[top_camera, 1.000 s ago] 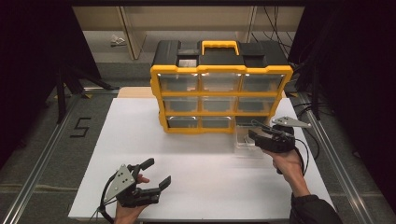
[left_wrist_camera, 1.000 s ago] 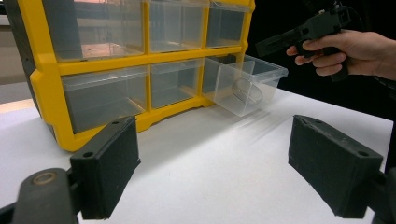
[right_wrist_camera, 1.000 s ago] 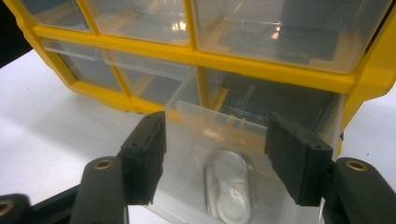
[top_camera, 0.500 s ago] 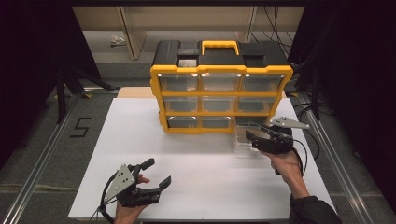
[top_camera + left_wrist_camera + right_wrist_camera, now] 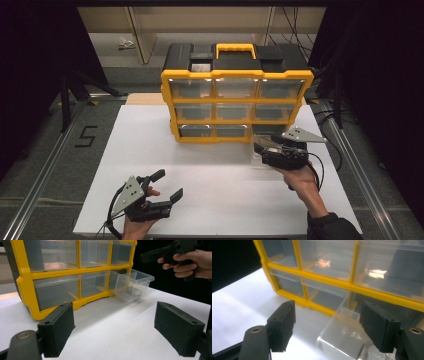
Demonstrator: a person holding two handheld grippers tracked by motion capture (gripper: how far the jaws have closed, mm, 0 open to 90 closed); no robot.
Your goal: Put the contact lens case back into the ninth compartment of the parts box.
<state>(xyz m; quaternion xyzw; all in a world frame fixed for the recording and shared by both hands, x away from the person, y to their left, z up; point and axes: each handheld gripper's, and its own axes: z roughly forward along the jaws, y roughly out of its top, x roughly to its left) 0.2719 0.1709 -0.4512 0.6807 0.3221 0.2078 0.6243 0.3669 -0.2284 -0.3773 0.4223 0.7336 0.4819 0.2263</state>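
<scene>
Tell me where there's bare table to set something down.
The white board is bare between the yellow organizer and the left gripper, and left of the organizer. It is crowded at the right front, where the pulled-out clear drawer sits under the right gripper.

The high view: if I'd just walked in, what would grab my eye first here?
Probably the bright yellow drawer cabinet with its clear drawers, standing at the far side of the white table. Next, its bottom right drawer, pulled out with a small grey thing lying inside. The right gripper hovers by that drawer, jaws just opening with nothing pressed between them; the left gripper sits open near the table's front edge.
</scene>
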